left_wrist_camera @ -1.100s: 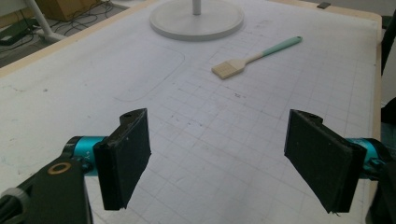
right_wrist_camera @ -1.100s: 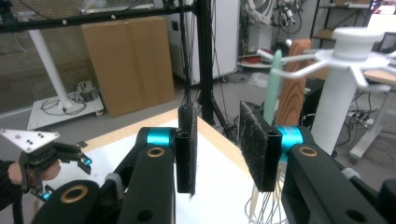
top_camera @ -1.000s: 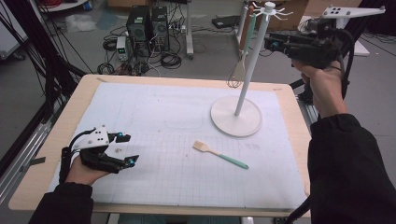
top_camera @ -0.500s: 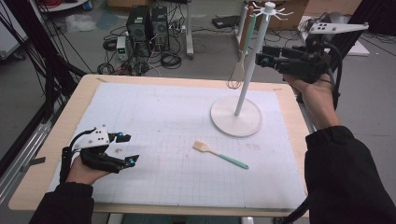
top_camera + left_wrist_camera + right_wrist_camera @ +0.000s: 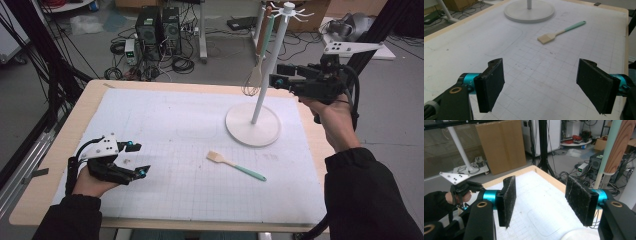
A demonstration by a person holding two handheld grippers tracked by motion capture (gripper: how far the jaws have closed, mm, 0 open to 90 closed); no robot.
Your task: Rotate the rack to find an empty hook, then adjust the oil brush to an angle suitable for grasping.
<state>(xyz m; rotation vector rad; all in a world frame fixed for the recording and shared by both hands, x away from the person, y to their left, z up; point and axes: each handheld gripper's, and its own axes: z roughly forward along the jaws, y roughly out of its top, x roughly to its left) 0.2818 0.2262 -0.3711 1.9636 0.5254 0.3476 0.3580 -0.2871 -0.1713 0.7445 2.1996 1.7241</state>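
Note:
A white hook stand (image 5: pixel 267 70) rises from its round base (image 5: pixel 252 131) at the back right of the mat. From its hooks hang a wooden-handled whisk (image 5: pixel 256 75) and a teal handle (image 5: pixel 268 30). On the mat in front of the base lies a flat brush with a teal handle (image 5: pixel 235 165), also seen as the brush (image 5: pixel 559 33). My right gripper (image 5: pixel 277 77) hovers just right of the pole and points left. Its jaws have just been opening and nothing is between them (image 5: pixel 540 200). My left gripper (image 5: pixel 140 158) rests open and empty at the front left (image 5: pixel 541 85).
A white gridded mat (image 5: pixel 175 125) covers the wooden table (image 5: pixel 47 165). Behind the table, computer cases and cables (image 5: pixel 160 35) stand on the floor. The wooden handle (image 5: pixel 619 147) hangs close by the right gripper's right jaw.
The right gripper has dropped from hook height to mid-pole, moving left toward the stand, and its jaws stand wider. The left hand has stayed still.

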